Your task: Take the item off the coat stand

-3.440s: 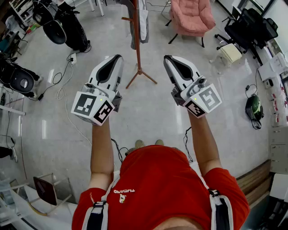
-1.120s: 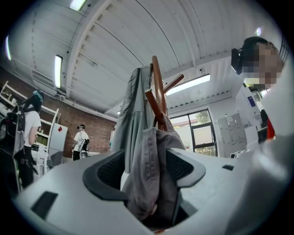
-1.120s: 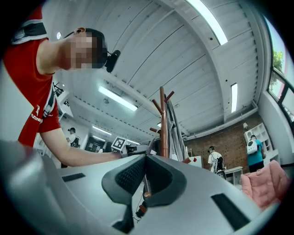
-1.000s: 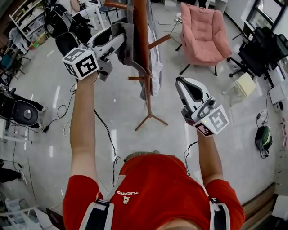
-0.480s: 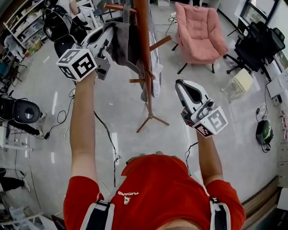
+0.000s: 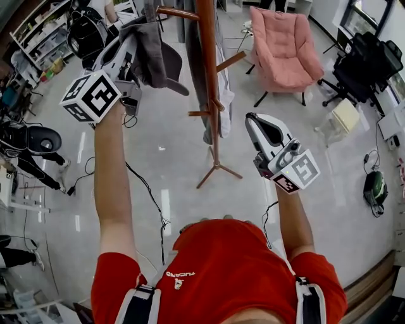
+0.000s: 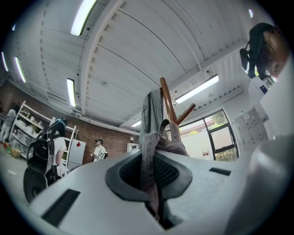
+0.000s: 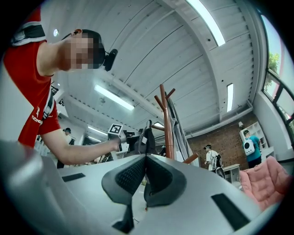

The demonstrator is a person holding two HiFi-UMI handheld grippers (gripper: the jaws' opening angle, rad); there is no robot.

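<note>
A grey cap [image 6: 158, 57] hangs beside the upper peg [image 6: 177, 12] of the brown wooden coat stand [image 6: 209, 82]. My left gripper [image 6: 130, 45] is raised high at the left and is shut on the cap's fabric. In the left gripper view the grey cloth [image 7: 149, 151] is pinched between the pads of the left gripper [image 7: 151, 158], with the stand's pole [image 7: 167, 103] behind it. A pale garment [image 6: 220, 95] still hangs on the pole. My right gripper [image 6: 253, 121] is lower, right of the stand. The right gripper [image 8: 144, 160] is shut with nothing in it.
A pink armchair [image 6: 281, 44] stands behind the stand, and a black office chair [image 6: 364, 54] is at the far right. Black bags [image 6: 88, 31] and shelves are at the back left. Cables [image 6: 145, 190] trail over the glossy floor. People [image 8: 212, 158] stand in the background.
My left gripper has moved left and away from the pole with the grey cap in it. The right gripper has barely moved.
</note>
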